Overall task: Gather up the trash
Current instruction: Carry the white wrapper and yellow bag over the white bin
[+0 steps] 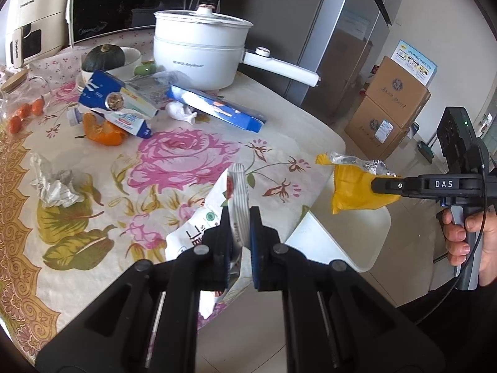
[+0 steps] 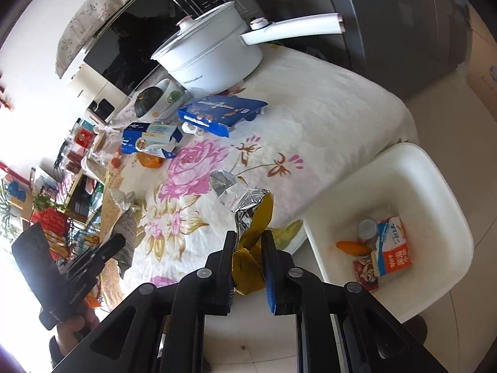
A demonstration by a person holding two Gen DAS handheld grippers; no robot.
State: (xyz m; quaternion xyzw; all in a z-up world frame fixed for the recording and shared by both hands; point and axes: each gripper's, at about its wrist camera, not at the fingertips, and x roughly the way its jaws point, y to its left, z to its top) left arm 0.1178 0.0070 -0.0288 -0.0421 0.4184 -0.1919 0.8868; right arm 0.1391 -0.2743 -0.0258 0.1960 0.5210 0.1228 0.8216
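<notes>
My left gripper (image 1: pixel 239 214) is shut on a white snack wrapper (image 1: pixel 214 211) held over the table's near edge; it also shows in the right wrist view (image 2: pixel 125 230). My right gripper (image 2: pixel 248 239) is shut on a yellow foil-lined wrapper (image 2: pixel 248 211), held past the table edge next to the white bin (image 2: pixel 435 168); the wrapper also shows in the left wrist view (image 1: pixel 357 186). The bin holds a carton (image 2: pixel 393 245), orange peel and a small packet. On the floral tablecloth (image 1: pixel 174 155) lie crumpled paper (image 1: pixel 54 183), orange peel (image 1: pixel 104 130), blue cartons (image 1: pixel 121 99) and a blue box (image 1: pixel 217 108).
A white electric pot (image 1: pixel 198 52) with a long handle stands at the back of the table. A squash in a bowl (image 1: pixel 105 57), a glass jar (image 1: pixel 18 93) and small oranges are at the left. Cardboard boxes (image 1: pixel 391 105) and a grey fridge (image 1: pixel 341 37) stand beyond.
</notes>
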